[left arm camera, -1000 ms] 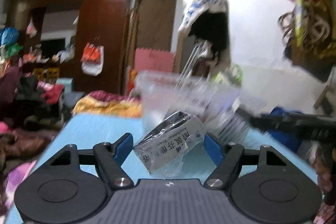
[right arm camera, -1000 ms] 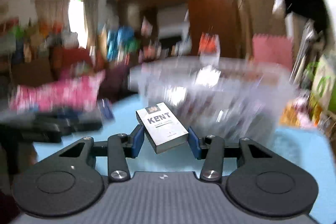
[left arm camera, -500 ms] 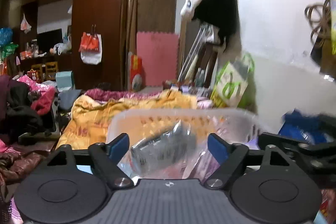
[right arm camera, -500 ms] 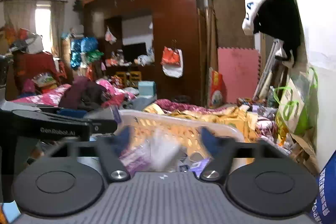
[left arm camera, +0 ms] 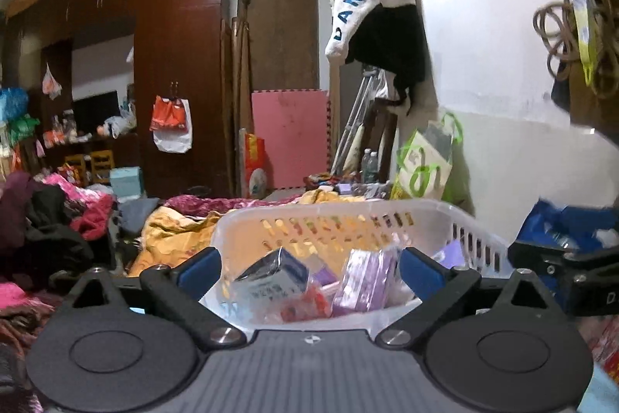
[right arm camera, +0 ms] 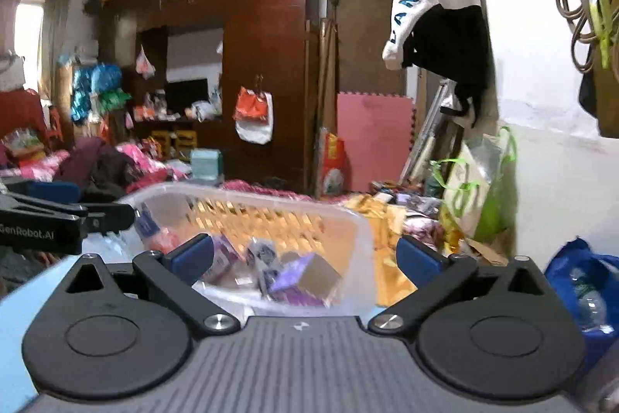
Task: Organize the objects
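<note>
Blue-padded jaws of our left gripper (left arm camera: 309,268) and right gripper (right arm camera: 305,255) had just been opening, now wide with nothing between. Beyond them, packets (left arm camera: 272,277) lay inside the white basket (left arm camera: 340,209). We judged both drops done; what remained unsorted, we couldn't tell.

Translucent white basket (left arm camera: 479,239), seemingly purple packets (left arm camera: 367,281)

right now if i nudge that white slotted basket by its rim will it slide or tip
The basket looks like thin, translucent plastic, so its rim would probably flex a little. It holds only small packets and boxes, such as the purple box, so it is likely light and would slide easily. Its low, wide shape makes tipping unlikely.
</note>
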